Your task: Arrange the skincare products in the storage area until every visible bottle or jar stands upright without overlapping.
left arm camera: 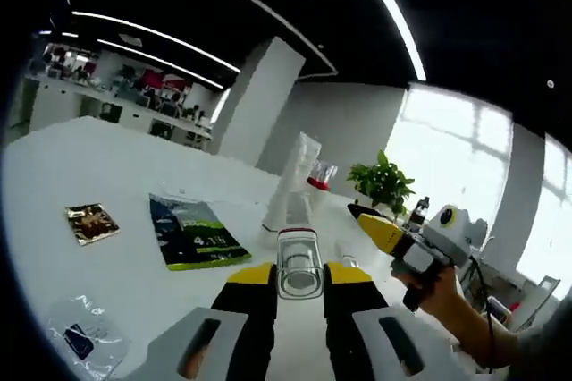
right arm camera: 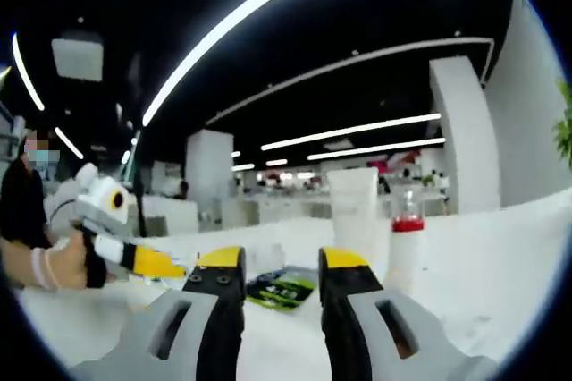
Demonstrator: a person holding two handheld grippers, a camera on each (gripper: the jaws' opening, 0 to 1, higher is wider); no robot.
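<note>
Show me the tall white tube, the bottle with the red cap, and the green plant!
tall white tube (right arm camera: 355, 207), right gripper view, middle of its body.
bottle with the red cap (right arm camera: 407, 224), right gripper view, red cap.
green plant (left arm camera: 382, 182), left gripper view, leaves.

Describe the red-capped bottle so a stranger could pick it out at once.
On the white table, look beyond the right gripper to the tall white tube standing upright. The bottle stands just right of it in the right gripper view. It is shorter than the tube, with a red band under a clear cap.

Clear jar (left arm camera: 299, 266) held between yellow jaws; white tube (right arm camera: 354, 211) and red-capped bottle (right arm camera: 407, 242) upright.
</note>
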